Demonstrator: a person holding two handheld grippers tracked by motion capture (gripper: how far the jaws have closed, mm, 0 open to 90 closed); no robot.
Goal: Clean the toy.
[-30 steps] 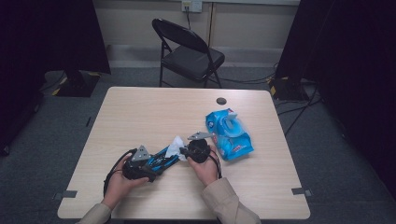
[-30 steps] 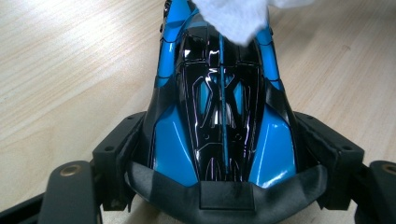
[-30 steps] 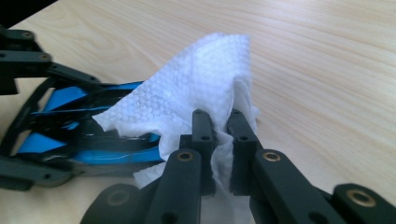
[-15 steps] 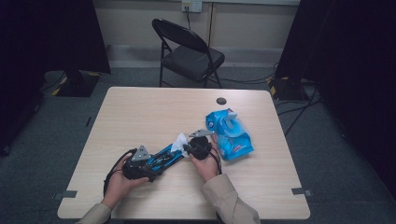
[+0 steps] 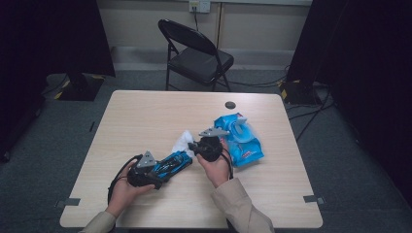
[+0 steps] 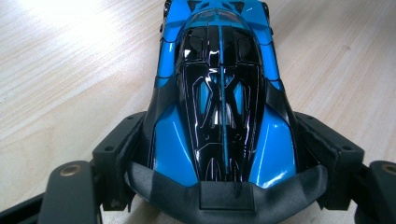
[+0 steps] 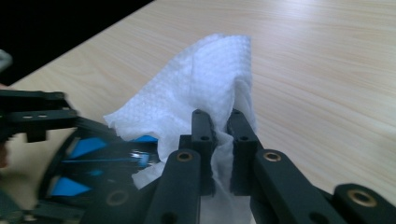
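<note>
A blue and black toy car (image 6: 219, 93) sits between the jaws of my left gripper (image 5: 167, 170), which is shut on its sides near the table's front; in the high view the toy car (image 5: 172, 162) points up and right. My right gripper (image 5: 194, 145) is shut on a white wipe (image 7: 196, 98), pinched between its two fingertips (image 7: 201, 126). The wipe (image 5: 183, 141) hangs just past the car's nose, and the car (image 7: 93, 158) shows low at the left of the right gripper view.
A blue pack of wipes (image 5: 240, 138) lies right of my right hand. A small dark round object (image 5: 230, 105) rests near the table's far edge. A black folding chair (image 5: 194, 53) stands behind the wooden table (image 5: 145, 111).
My right gripper has lifted a little with the wipe. The left gripper and the car have stayed put.
</note>
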